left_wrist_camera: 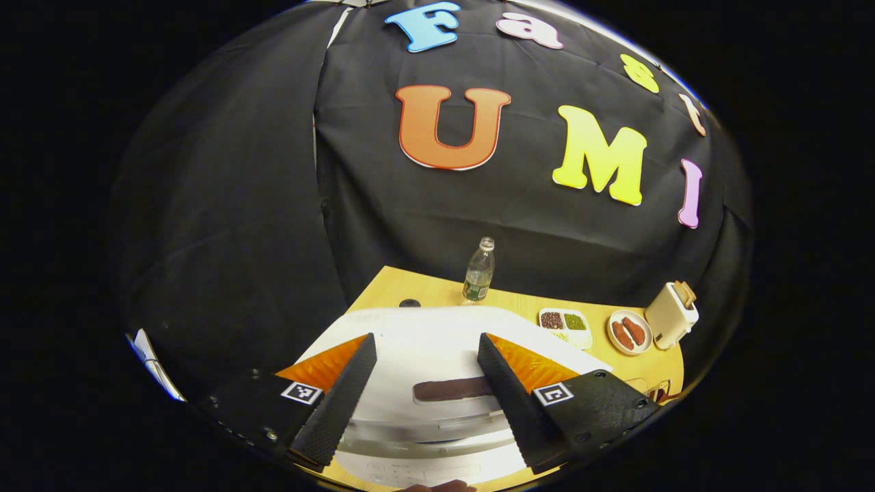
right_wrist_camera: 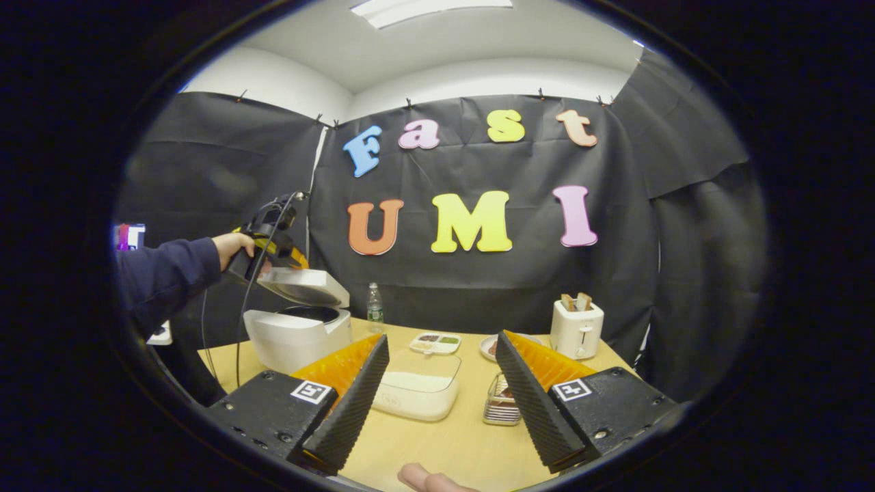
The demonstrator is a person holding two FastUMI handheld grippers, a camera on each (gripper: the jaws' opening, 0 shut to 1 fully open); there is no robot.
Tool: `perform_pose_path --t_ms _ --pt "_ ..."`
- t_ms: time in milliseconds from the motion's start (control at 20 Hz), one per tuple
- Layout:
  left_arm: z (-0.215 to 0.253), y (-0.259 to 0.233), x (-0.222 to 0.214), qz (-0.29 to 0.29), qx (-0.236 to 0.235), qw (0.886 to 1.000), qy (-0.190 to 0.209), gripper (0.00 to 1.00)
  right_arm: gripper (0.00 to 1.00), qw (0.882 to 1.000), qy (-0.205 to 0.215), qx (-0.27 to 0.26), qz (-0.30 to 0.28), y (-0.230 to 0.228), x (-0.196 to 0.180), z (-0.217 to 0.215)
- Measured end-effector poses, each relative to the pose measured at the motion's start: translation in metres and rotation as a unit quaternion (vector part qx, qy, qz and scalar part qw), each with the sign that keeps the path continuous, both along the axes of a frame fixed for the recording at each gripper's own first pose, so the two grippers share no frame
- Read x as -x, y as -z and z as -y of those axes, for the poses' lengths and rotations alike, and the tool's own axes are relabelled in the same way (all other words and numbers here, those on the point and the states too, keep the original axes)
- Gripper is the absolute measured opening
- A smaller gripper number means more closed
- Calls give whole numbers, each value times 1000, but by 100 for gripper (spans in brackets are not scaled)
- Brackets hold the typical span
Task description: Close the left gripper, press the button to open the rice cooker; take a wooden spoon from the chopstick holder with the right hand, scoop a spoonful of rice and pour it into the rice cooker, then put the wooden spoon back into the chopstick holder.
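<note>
Over the counter (right_wrist_camera: 437, 444) | my left tongs (left_wrist_camera: 425, 389) spread open above rice cooker (right_wrist_camera: 294, 338), lid (right_wrist_camera: 304, 285) up | right tongs (right_wrist_camera: 441, 403) open, holding nothing | rice tub (right_wrist_camera: 417, 393) dead ahead, chopstick holder (right_wrist_camera: 501, 403) just right of it, spoon unclear | right hand nearer, open counter in front

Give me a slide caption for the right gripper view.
Open right hand-held gripper faces the rice container; beyond, the rice cooker stands with its lid up.

Back of the surface (right_wrist_camera: 437, 444): water bottle (right_wrist_camera: 374, 303), white toaster (right_wrist_camera: 576, 329) with bread, sausage plate (left_wrist_camera: 629, 331), divided bean dish (left_wrist_camera: 565, 322).
</note>
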State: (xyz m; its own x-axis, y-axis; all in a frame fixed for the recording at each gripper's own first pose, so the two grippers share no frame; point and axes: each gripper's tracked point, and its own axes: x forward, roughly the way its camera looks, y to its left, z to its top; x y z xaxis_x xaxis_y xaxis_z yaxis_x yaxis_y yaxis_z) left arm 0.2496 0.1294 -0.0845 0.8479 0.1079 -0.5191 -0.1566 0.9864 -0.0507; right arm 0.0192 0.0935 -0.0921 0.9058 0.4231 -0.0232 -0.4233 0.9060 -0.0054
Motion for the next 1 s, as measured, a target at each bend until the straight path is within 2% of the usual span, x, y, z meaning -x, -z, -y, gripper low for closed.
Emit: perform_pose_path --t_ms 100,200,450,1000 --pt "5 12 13 -9 -14 1000 1 97 98 1000 -7 1 -3 5 12 2" --pt "6 25 24 -25 -12 1000 -4 96 100 1000 -7 2 -1 6 22 6" --pt "11 48 53 -65 -12 998 -7 97 98 1000 -1 9 13 7 44 17" --pt "25 60 73 -71 -19 997 -9 97 100 999 5 16 27 3 70 17"
